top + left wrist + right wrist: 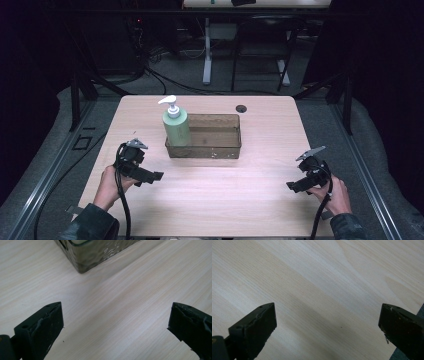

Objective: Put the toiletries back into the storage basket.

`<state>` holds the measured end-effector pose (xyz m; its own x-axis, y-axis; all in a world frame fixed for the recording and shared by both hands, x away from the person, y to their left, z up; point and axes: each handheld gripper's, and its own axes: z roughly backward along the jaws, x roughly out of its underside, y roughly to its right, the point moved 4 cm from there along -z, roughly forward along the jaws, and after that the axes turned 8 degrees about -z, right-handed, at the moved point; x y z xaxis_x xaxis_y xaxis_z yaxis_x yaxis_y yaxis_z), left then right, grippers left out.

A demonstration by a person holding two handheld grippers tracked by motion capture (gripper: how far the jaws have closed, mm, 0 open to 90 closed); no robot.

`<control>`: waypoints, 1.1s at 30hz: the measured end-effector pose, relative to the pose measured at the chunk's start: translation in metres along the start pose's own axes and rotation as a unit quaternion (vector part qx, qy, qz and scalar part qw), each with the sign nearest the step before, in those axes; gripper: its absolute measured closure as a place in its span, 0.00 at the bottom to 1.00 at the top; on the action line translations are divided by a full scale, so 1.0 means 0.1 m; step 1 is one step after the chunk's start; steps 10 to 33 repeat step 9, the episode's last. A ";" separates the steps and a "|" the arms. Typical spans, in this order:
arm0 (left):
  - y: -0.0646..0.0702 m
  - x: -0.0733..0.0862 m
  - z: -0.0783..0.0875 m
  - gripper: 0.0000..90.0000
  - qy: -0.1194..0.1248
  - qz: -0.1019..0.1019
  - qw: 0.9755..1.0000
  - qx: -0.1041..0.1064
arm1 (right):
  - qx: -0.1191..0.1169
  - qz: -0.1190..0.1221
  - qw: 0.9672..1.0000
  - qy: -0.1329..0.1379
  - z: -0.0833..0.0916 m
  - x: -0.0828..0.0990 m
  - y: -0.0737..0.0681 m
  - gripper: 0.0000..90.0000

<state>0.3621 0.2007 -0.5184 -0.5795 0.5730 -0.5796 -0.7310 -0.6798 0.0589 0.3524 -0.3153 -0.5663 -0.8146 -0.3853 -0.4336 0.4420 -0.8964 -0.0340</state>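
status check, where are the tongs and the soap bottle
Left tongs open, empty, low over table near bin corner. Right tongs open, empty, far right. Soap bottle upright in left end of clear bin. Nothing between tongs and bin.

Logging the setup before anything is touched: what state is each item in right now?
Soap bottle: upright, in the bin's left end, pump on.
Bin: upright on the table, open-topped, holding the bottle.
Left hand-held gripper: open, holding nothing.
Right hand-held gripper: open, holding nothing.
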 end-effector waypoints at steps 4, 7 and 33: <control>0.00 0.05 -0.06 0.00 0.001 0.006 1.000 0.004 | -0.001 0.004 1.000 0.000 -0.01 -0.01 -0.01 0.00; -0.01 0.07 -0.10 0.00 0.000 0.009 1.000 0.004 | -0.001 0.005 1.000 0.001 -0.01 -0.01 -0.01 0.00; -0.01 0.09 -0.13 0.00 0.000 0.015 1.000 0.010 | -0.001 0.002 1.000 0.002 -0.02 -0.01 0.00 0.00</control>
